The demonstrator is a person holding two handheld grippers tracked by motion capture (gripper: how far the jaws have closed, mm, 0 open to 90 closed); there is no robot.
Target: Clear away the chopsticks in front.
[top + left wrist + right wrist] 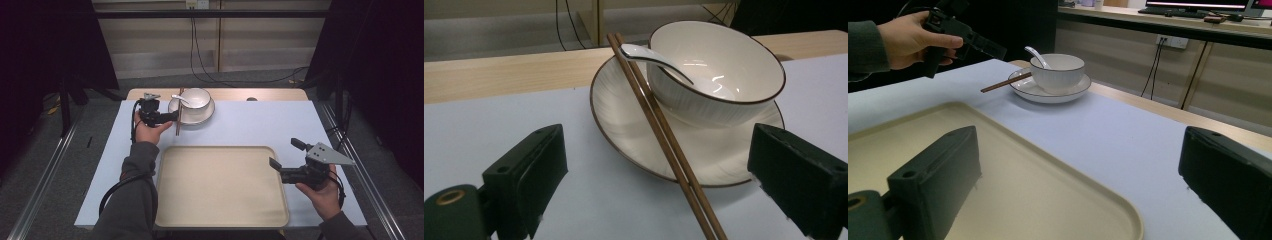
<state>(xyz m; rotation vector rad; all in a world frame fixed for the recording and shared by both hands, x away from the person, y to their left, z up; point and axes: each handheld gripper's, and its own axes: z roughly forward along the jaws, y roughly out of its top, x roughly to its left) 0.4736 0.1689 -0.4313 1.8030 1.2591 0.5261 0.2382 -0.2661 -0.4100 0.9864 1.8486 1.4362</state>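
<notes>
Table: pale blue cover (250, 125), wooden strip behind.
Plate (634, 125): holds bowl (719, 65); spoon (649, 57) inside it.
Chopsticks (659, 130): leaning on plate's rim, tips cut off.
Left gripper (172, 117): jaws wide, beside chopsticks.
Right gripper (282, 159): jaws wide, at tray (220, 185) edge.
</notes>
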